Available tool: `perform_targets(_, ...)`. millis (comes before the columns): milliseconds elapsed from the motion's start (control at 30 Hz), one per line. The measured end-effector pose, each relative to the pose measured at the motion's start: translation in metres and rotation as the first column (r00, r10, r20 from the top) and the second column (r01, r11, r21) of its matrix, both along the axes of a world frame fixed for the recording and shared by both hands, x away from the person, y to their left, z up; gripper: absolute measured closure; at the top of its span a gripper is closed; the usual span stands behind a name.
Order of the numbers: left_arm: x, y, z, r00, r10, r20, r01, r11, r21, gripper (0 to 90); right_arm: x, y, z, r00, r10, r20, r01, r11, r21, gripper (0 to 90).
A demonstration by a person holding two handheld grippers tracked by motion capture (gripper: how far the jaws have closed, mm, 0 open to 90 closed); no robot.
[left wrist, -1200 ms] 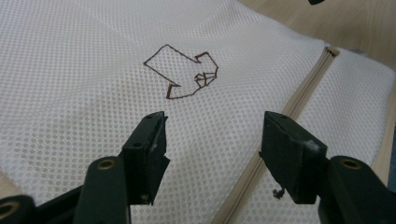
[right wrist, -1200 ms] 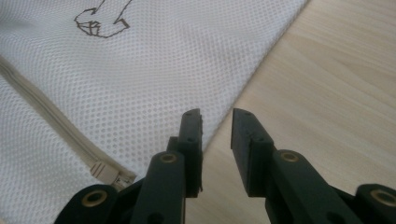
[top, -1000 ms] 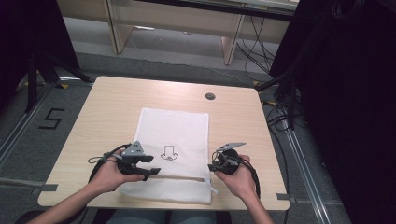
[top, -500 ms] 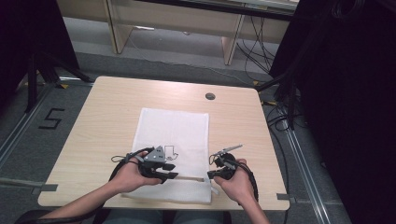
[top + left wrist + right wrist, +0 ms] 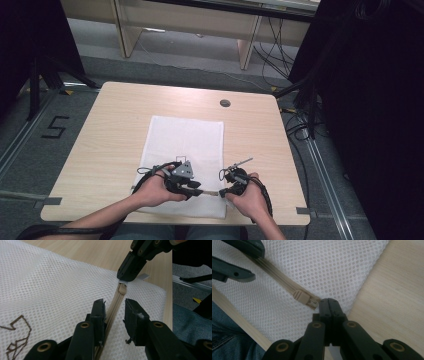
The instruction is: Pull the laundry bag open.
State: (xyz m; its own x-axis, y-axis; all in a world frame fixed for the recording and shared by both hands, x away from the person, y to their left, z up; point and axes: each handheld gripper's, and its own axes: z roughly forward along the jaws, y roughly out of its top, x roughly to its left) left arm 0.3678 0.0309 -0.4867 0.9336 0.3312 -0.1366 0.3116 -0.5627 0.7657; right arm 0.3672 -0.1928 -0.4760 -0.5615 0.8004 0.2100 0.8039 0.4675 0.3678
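landmark: a beige plastic zipper (image 5: 113, 306) sewn along the near edge of a flat white mesh laundry bag (image 5: 186, 145), which lies on a light wooden table (image 5: 110, 125).
zipper axis: the zipper is seen to run side to side along the bag's near edge, parallel to the table's near edge; in the high view it is seen as a thin line between the two hands.
slider: a small beige zipper slider (image 5: 300, 296) sits at the right-hand end of the zipper, close to the bag's right corner.
right gripper (image 5: 329, 305): its jaws are pressed together just beyond the slider, on the small pull tab (image 5: 313, 302) at the slider's end; a grasp on the tab is judged likely, though the contact itself is hidden under the tips.
left gripper (image 5: 114, 315): its jaws are parted and set astride the zipper tape, one on each side, with nothing clamped; it is placed to the left of the slider along the same line.
nearer hand: the right gripper is at the slider; the left gripper is farther along the tape.
governing relation: any travel of the slider is judged to be along the zipper's long axis, from the right gripper toward the left gripper, so the tape would need to be pinned by the left jaws first.
risk: loose mesh is judged liable to bunch if the tape is not held.
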Motion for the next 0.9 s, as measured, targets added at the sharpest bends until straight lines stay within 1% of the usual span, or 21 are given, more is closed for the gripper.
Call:
perform_targets(33, 0.000, -0.003, -0.001, 1.0000, -0.001, -0.005, 0.001, 1.0000, -0.004, 68.9, 0.000, 0.000, -0.001, 1.0000, 0.002, -0.004, -0.002, 1.000, -0.002, 90.0)
perform_targets(67, 0.000, -0.005, -0.001, 1.0000, -0.001, -0.007, 0.001, 1.0000, -0.005, 68.9, 0.000, 0.002, -0.003, 0.9998, -0.003, -0.020, 0.003, 1.000, -0.009, 90.0)
perform_targets(100, 0.001, -0.007, -0.001, 0.9998, -0.017, 0.009, 0.017, 0.9999, 0.004, 68.8, 0.001, 0.002, -0.005, 0.9999, 0.004, -0.017, -0.004, 1.000, -0.007, 90.0)
perform_targets(133, 0.000, -0.009, -0.001, 1.0000, -0.007, -0.007, 0.007, 1.0000, 0.003, 68.8, 0.000, 0.004, -0.004, 0.9992, -0.023, -0.032, 0.022, 1.000, -0.016, 90.0)
perform_targets(167, 0.000, -0.011, -0.001, 0.9998, -0.017, -0.006, 0.017, 0.9998, -0.003, 68.8, 0.001, 0.003, -0.005, 0.9998, -0.002, -0.019, 0.002, 1.000, -0.020, 90.0)
perform_targets(200, 0.000, -0.012, -0.002, 0.9998, -0.019, -0.010, 0.019, 0.9998, 0.004, 68.7, 0.001, 0.003, -0.005, 0.9999, 0.000, -0.014, 0.000, 1.000, -0.019, 90.0)
perform_targets(333, 0.000, -0.019, -0.005, 0.9991, -0.041, -0.004, 0.041, 0.9990, 0.020, 68.5, 0.001, 0.003, -0.005, 0.9997, -0.003, -0.022, 0.003, 1.000, -0.015, 90.0)
perform_targets(400, 0.000, -0.022, -0.006, 0.9990, -0.043, -0.010, 0.043, 0.9987, 0.027, 68.4, 0.001, 0.003, -0.005, 0.9999, 0.001, -0.015, -0.001, 1.000, -0.015, 90.0)
perform_targets(433, 0.001, -0.024, -0.006, 0.9987, -0.051, -0.005, 0.051, 0.9983, 0.029, 68.4, 0.001, 0.003, -0.005, 0.9999, 0.001, -0.015, -0.002, 1.000, -0.015, 90.0)
perform_targets(500, 0.001, -0.028, -0.009, 0.9985, -0.053, -0.016, 0.053, 0.9983, 0.026, 68.2, 0.001, 0.004, -0.006, 0.9998, 0.004, -0.021, -0.004, 1.000, -0.019, 90.0)
perform_targets(533, 0.001, -0.028, -0.010, 0.9985, -0.053, -0.014, 0.053, 0.9979, 0.036, 68.2, 0.001, 0.004, -0.006, 0.9999, 0.008, -0.011, -0.008, 1.000, -0.019, 90.0)
perform_targets(600, 0.003, -0.030, -0.012, 0.9978, -0.066, -0.005, 0.066, 0.9968, 0.045, 68.2, 0.001, 0.004, -0.006, 0.9999, 0.009, -0.012, -0.009, 1.000, -0.022, 90.0)
perform_targets(633, 0.002, -0.032, -0.013, 0.9983, -0.056, -0.015, 0.057, 0.9973, 0.047, 68.2, 0.001, 0.004, -0.006, 0.9999, 0.011, -0.009, -0.011, 1.000, -0.021, 90.0)
perform_targets(667, 0.003, -0.033, -0.014, 0.9980, -0.062, -0.012, 0.062, 0.9966, 0.054, 68.3, 0.001, 0.004, -0.005, 0.9999, -0.003, -0.016, 0.002, 1.000, -0.023, 90.0)
perform_targets(700, 0.004, -0.035, -0.015, 0.9980, -0.062, -0.016, 0.062, 0.9967, 0.051, 68.3, 0.001, 0.004, -0.006, 0.9999, 0.001, -0.012, -0.001, 1.000, -0.019, 90.0)
perform_targets(733, 0.005, -0.036, -0.015, 0.9977, -0.068, -0.005, 0.068, 0.9958, 0.061, 68.5, 0.002, 0.004, -0.006, 0.9999, 0.011, -0.010, -0.011, 1.000, -0.017, 90.0)
perform_targets(767, 0.005, -0.037, -0.016, 0.9981, -0.060, -0.017, 0.061, 0.9966, 0.056, 68.8, 0.002, 0.003, -0.006, 0.9999, 0.011, -0.010, -0.011, 1.000, -0.016, 90.0)
perform_targets(800, 0.006, -0.038, -0.016, 0.9977, -0.066, -0.014, 0.066, 0.9961, 0.059, 69.0, 0.002, 0.003, -0.006, 0.9999, 0.010, -0.011, -0.010, 1.000, -0.016, 90.0)
perform_targets(833, 0.006, -0.039, -0.016, 0.9978, -0.063, -0.020, 0.064, 0.9962, 0.058, 69.2, 0.002, 0.003, -0.006, 0.9999, 0.011, -0.011, -0.011, 1.000, -0.016, 90.0)
perform_targets(867, 0.007, -0.040, -0.017, 0.9974, -0.071, -0.014, 0.072, 0.9958, 0.057, 69.6, 0.002, 0.003, -0.006, 0.9999, 0.012, -0.010, -0.012, 1.000, -0.016, 90.0)
perform_targets(900, 0.007, -0.041, -0.018, 0.9974, -0.068, -0.021, 0.069, 0.9959, 0.058, 70.1, 0.002, 0.003, -0.006, 0.9999, 0.013, -0.009, -0.013, 1.000, -0.016, 90.0)
